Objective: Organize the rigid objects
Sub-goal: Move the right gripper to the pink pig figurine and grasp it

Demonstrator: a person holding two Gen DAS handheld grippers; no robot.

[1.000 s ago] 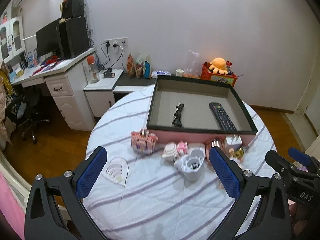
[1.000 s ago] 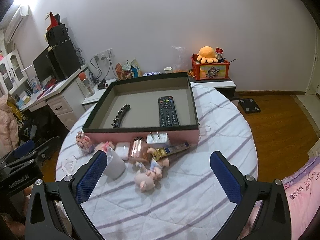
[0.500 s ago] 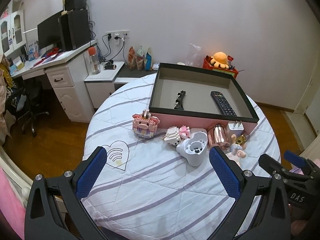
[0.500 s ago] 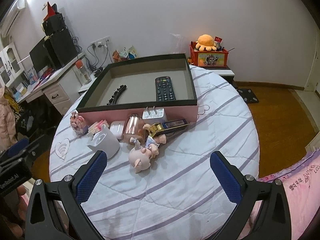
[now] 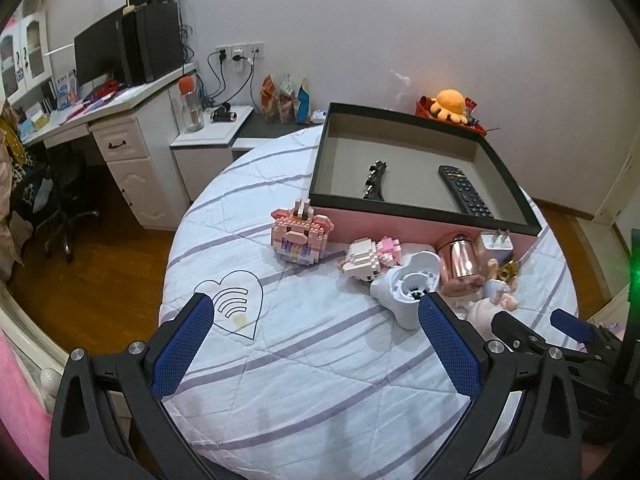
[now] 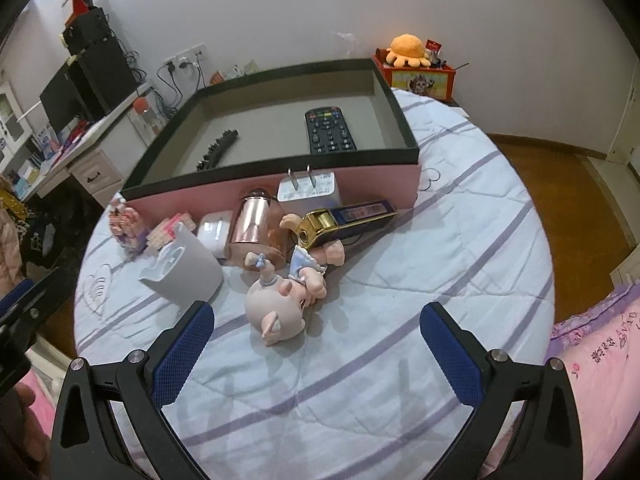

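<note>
Pig figurine (image 6: 286,300) nearer — before right gripper (image 6: 316,340)

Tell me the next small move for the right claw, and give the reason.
Probably ease the right claw forward and down around the pig doll. Its jaws are wide open and empty, and the doll lies nearest, directly ahead on the table, outside the box, which holds only a remote and a dark clip.

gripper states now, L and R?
Left gripper: open, holding nothing.
Right gripper: open, holding nothing.
</note>
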